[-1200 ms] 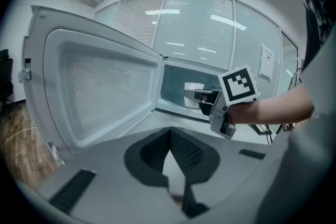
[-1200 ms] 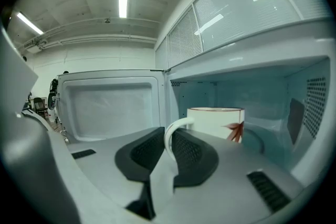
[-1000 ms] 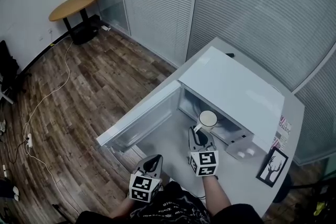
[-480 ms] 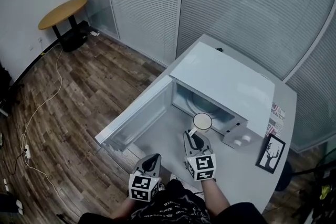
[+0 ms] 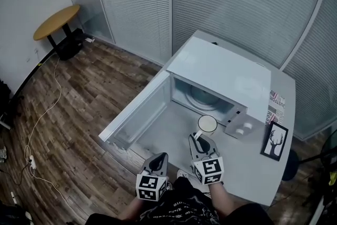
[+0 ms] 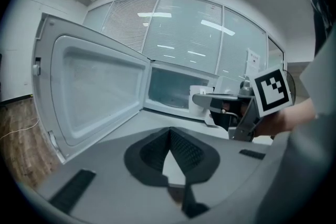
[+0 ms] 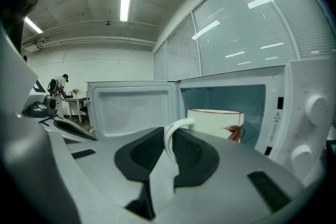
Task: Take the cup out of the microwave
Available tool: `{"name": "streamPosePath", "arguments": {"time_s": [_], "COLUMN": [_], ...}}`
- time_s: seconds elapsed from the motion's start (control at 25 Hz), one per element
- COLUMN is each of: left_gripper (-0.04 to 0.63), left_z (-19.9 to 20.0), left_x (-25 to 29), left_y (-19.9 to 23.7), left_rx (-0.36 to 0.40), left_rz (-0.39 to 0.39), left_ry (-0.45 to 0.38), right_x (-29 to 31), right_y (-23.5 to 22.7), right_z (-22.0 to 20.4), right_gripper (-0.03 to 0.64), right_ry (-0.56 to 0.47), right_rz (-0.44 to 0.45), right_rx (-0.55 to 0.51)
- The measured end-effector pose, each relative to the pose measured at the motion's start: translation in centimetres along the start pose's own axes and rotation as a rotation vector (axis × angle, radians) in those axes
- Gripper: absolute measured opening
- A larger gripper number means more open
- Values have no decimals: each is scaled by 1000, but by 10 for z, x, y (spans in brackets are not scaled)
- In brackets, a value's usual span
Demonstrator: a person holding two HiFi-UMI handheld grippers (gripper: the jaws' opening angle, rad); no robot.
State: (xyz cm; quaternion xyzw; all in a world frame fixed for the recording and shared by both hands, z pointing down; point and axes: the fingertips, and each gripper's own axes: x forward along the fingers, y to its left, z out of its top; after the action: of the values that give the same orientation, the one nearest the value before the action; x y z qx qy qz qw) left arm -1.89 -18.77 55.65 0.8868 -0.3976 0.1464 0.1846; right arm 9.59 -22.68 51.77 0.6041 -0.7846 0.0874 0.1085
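A white cup [image 5: 207, 124] with a dark rim hangs just in front of the white microwave [image 5: 221, 74], whose door [image 5: 138, 113] swings open to the left. My right gripper [image 5: 199, 137] is shut on the cup's handle. In the right gripper view, the handle [image 7: 169, 140] sits pinched between the black pads and the cup [image 7: 218, 122] stands upright beyond them. My left gripper [image 5: 157, 159] hovers at the table's near edge, left of the right one, shut with nothing in it. The left gripper view has its tips [image 6: 169, 132] meeting, with the cup [image 6: 198, 100] far right.
The microwave stands on a grey table [image 5: 168, 137]. A framed picture [image 5: 274, 147] and a printed paper [image 5: 277, 105] lie to the microwave's right. Blinds behind glass walls run behind. A round wooden table [image 5: 55, 21] and floor cables are far left.
The right gripper has drawn the cup back from the microwave's mouth toward me; the cup is now outside the cavity, over the table. The left gripper has barely shifted.
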Motion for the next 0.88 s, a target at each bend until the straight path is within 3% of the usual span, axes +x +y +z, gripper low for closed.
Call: {"name": "streamPosePath", "arguments": {"time_s": [0.88], "left_gripper": [8], "left_z": [10], "left_x": [-1], "left_y": [-35], "left_rx": [66], "left_rz": [-86], "left_ry": [-43], "right_x": [-85], "right_y": [6], "right_z": [-15], "right_gripper": [52], "right_ry": [-23], "right_rz": [-121], "right_rx": [43]}}
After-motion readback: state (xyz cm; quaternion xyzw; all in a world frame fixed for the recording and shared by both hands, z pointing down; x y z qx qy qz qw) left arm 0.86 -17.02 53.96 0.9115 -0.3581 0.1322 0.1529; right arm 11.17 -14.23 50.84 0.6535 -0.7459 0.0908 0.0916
